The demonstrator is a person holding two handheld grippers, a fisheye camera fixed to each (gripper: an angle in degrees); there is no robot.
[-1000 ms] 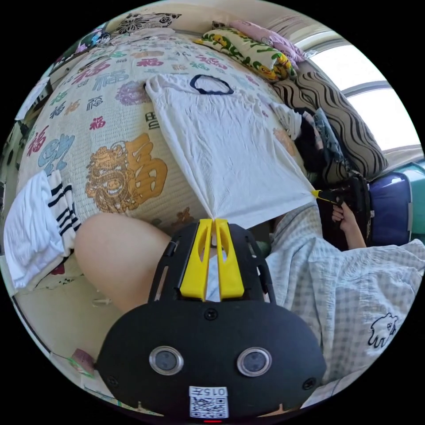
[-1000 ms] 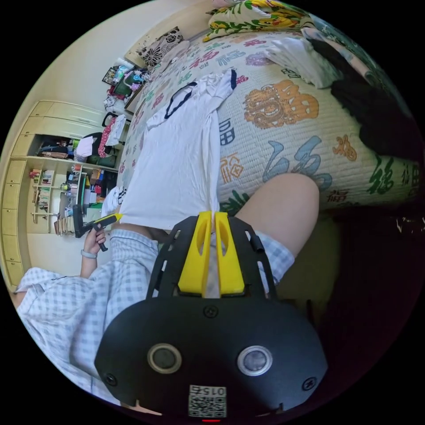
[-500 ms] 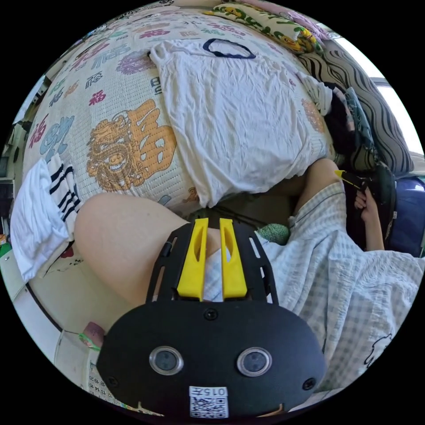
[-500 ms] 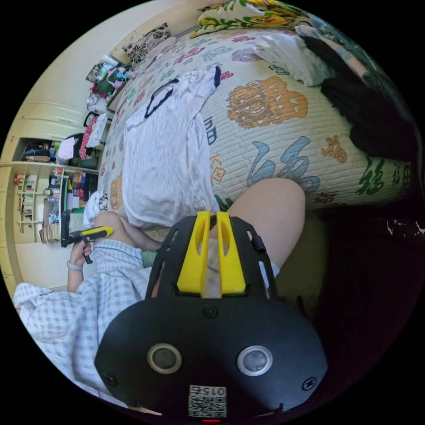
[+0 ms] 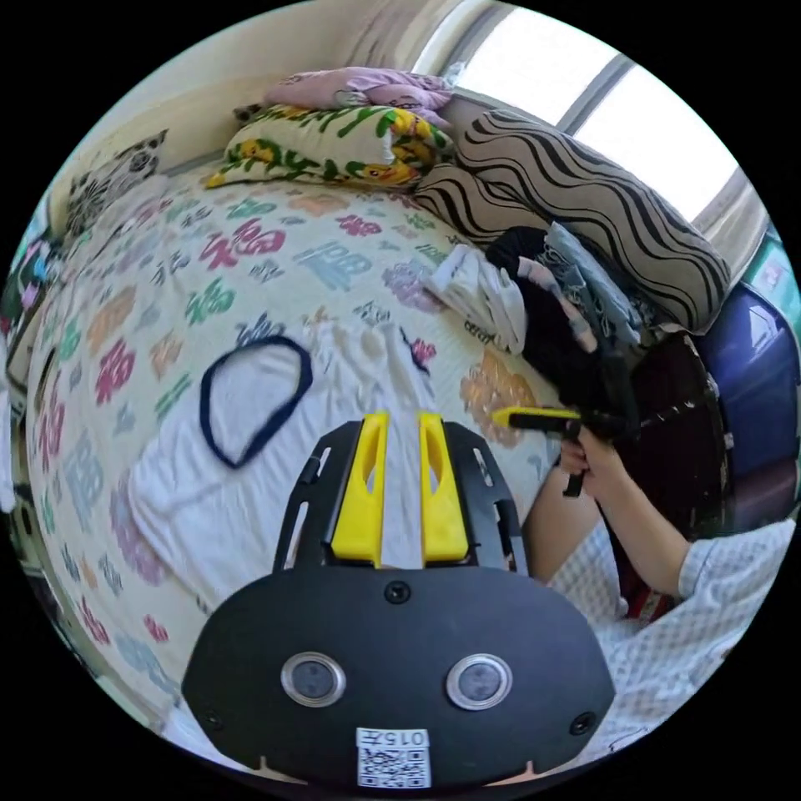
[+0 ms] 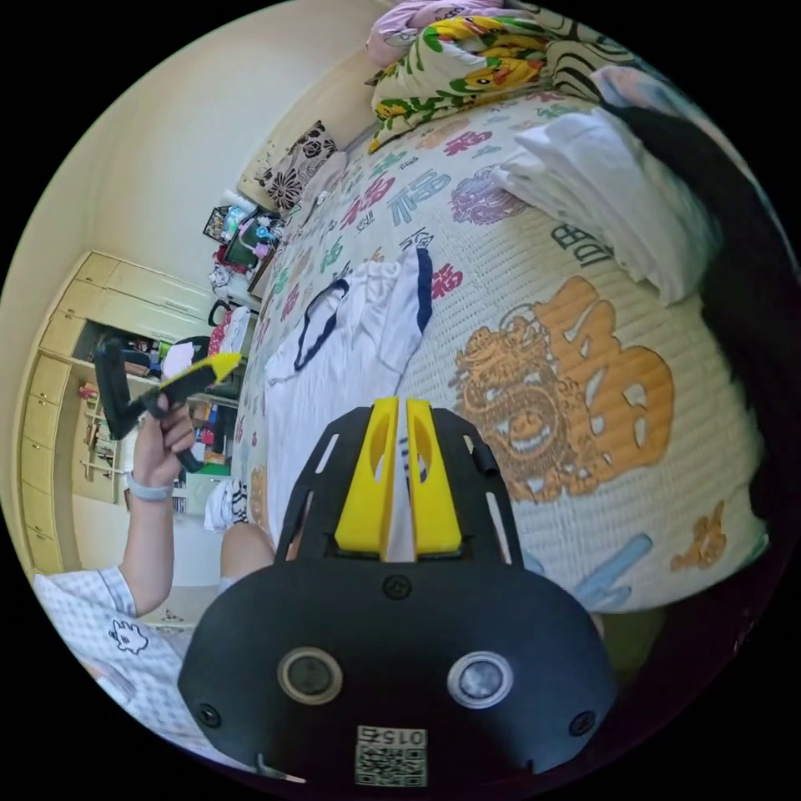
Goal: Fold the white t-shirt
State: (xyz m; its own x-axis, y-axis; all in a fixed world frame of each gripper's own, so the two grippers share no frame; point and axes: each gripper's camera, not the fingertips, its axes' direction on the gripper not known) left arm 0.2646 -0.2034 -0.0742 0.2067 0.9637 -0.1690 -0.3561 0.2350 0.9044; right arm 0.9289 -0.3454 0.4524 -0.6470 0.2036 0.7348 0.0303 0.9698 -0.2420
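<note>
Shirt (image 5: 250, 492): flat on the bed (image 5: 125, 325).
Left gripper (image 5: 399, 417): jaws apart, empty.
Right gripper (image 6: 397, 405): jaws slightly apart, empty.

White t-shirt (image 5: 209, 509), navy-trimmed; bedspread (image 6: 584, 350) cream, seemingly multicoloured characters.

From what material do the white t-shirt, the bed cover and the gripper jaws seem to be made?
White t-shirt: soft knit fabric, probably cotton; matte, it lies limp with small wrinkles, and a dark blue band edges the neck.
Bed cover: quilted textile, matte, with fine stitched ribs and printed colourful characters.
Jaws of the left gripper and right gripper: yellow, smooth and slightly glossy, likely moulded plastic, on a black matte frame.
</note>
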